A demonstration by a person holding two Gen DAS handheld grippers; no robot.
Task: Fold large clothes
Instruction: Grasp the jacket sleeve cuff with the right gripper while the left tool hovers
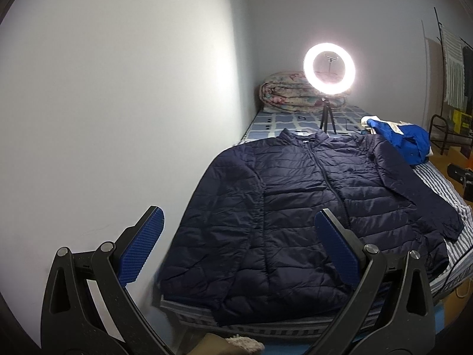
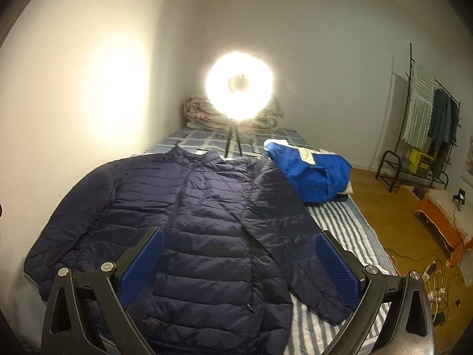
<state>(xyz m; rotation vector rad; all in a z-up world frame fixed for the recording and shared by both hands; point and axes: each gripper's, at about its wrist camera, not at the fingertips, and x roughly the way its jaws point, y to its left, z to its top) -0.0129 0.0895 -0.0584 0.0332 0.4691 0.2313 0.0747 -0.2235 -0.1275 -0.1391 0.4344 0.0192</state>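
A navy quilted puffer jacket point(image 1: 295, 201) point(image 2: 189, 224) lies flat and zipped on the bed, collar at the far end, both sleeves spread out to the sides. My left gripper point(image 1: 239, 222) hovers open above the jacket's hem near the wall side, blue pads wide apart and holding nothing. My right gripper point(image 2: 241, 241) is open too, above the lower front of the jacket, with the right sleeve point(image 2: 295, 236) running down past its right finger. Neither gripper touches the fabric.
A lit ring light on a small tripod point(image 1: 328, 69) point(image 2: 241, 87) stands on the bed beyond the collar. A crumpled blue garment point(image 1: 405, 140) point(image 2: 310, 174) lies at the right, a rolled quilt point(image 1: 283, 94) at the head. Wall on the left; clothes rack point(image 2: 425, 112), cables point(image 2: 434, 278) on the floor.
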